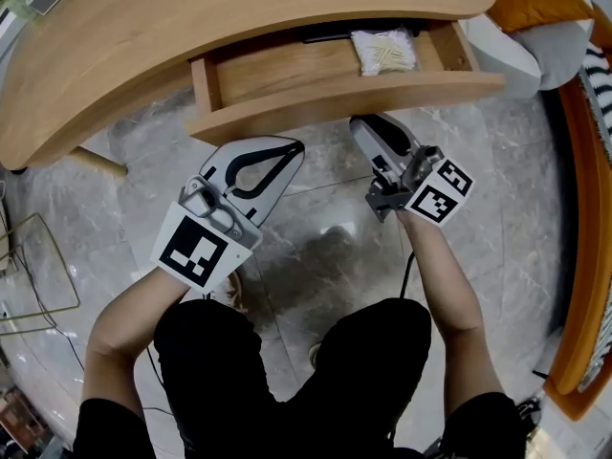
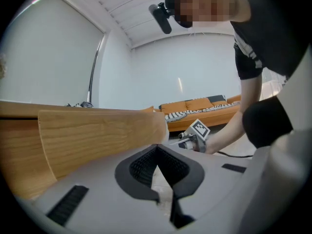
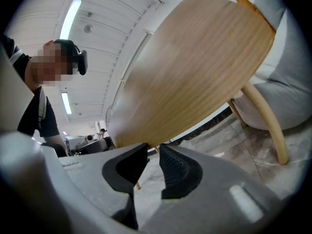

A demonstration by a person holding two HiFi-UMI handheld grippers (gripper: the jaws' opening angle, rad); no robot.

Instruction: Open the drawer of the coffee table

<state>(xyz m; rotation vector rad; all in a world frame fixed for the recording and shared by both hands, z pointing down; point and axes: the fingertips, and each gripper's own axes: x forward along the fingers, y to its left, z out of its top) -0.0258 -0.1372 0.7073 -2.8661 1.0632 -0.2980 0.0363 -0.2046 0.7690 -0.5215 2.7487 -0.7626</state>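
Note:
The wooden coffee table (image 1: 191, 17) has its drawer (image 1: 287, 70) pulled out toward me, and a clear packet of pale sticks (image 1: 384, 51) lies at its right end. My left gripper (image 1: 295, 148) hangs just below the drawer front (image 1: 344, 103), shut with nothing in it; in the left gripper view its tips (image 2: 157, 147) meet beside the wooden front (image 2: 97, 135). My right gripper (image 1: 363, 124) sits under the right part of the drawer front. Its jaws (image 3: 153, 152) stand a narrow gap apart below the wooden underside (image 3: 195, 72), with nothing between them.
An orange sofa (image 1: 583, 256) with a grey cushion (image 1: 535, 46) stands at the right. A table leg (image 1: 96, 163) slants down at the left, near a wire rack (image 1: 29, 266). The person's legs (image 1: 287, 371) are over the marble floor (image 1: 325, 247).

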